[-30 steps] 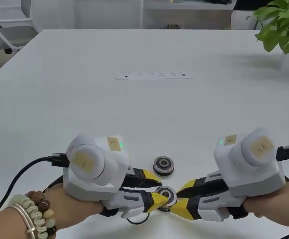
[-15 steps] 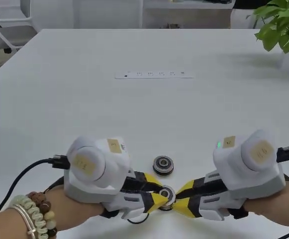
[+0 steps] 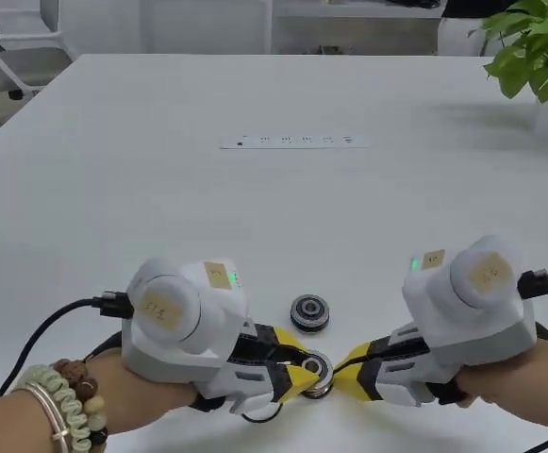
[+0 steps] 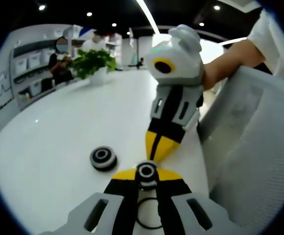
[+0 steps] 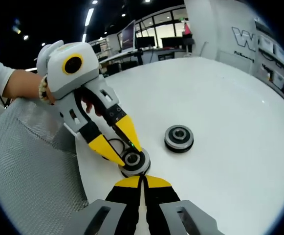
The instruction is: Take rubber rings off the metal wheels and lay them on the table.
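Note:
A small metal wheel (image 3: 316, 367) is clamped between the yellow tips of my left gripper (image 3: 308, 371), close to the table's near edge. In the left gripper view that wheel (image 4: 146, 172) sits at my jaw tips. My right gripper (image 3: 345, 376) meets it from the right, shut, its tips (image 5: 142, 179) pressed against the wheel's rim (image 5: 134, 161); whether they pinch a ring I cannot tell. A second wheel (image 3: 309, 312) with a black rubber ring lies flat just beyond. One loose black ring (image 4: 149, 216) lies on the table under my left jaws.
A white power strip (image 3: 292, 142) lies across the middle of the white table (image 3: 160, 189). A potted plant (image 3: 533, 47) stands at the far right corner, and a chair (image 3: 9, 38) at the far left. A black cable (image 3: 47, 326) trails from my left gripper.
My right gripper has rolled and lifted a little at its back, and its yellow tips look narrower against the wheel. The left gripper and both wheels have held still.

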Motion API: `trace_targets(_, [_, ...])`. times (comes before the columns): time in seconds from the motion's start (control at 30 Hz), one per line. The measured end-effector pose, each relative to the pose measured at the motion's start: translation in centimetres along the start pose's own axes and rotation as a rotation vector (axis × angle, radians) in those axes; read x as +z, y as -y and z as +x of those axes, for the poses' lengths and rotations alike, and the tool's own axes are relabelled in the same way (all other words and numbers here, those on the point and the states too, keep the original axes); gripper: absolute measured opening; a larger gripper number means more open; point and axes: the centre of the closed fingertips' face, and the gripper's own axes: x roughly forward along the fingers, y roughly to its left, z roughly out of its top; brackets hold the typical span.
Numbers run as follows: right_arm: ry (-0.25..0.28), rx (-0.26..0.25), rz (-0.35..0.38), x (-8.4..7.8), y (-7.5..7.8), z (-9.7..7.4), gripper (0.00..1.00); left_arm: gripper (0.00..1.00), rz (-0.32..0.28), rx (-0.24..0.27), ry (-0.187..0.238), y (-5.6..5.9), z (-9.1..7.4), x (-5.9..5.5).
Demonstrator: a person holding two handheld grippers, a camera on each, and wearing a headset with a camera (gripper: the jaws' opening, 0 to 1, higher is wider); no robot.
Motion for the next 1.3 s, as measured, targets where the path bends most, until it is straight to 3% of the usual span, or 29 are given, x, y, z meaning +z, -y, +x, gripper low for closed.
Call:
trace_targets(0.13, [0.027, 0.005, 0.129, 0.2, 0.3, -0.3, 0.0, 0.14, 0.006, 0.002, -0.002, 0.0, 0.0, 0.0])
trace_targets(0.23, [0.047, 0.005, 0.175, 0.4, 0.6, -0.5, 0.0, 0.14, 0.006, 0.001, -0.002, 0.0, 0.0, 0.0])
trace_targets(0.37, [0.092, 0.04, 0.296, 1.0, 0.4, -0.9, 0.0, 0.14, 0.004, 0.0, -0.001, -0.1, -0.1, 0.0])
trace_targets(0.43, [0.098, 0.049, 0.321, 1.0, 0.5, -1.0, 0.0, 0.14, 0.004, 0.0, -0.001, -0.1, -0.1, 0.0])
trace_targets(0.7, [0.106, 0.06, 0.324, 1.3, -0.1, -0.9, 0.0, 0.14, 0.031, 0.006, -0.004, 0.0, 0.0, 0.0])
trace_targets(0.93, [0.113, 0.063, 0.38, 1.5, -0.2, -0.9, 0.0, 0.14, 0.031, 0.009, -0.004, -0.1, 0.0, 0.0])
trace_targets(1.3, [0.121, 0.063, 0.36, 1.9, -0.4, -0.9, 0.0, 0.14, 0.034, 0.015, -0.003, -0.1, 0.0, 0.0])
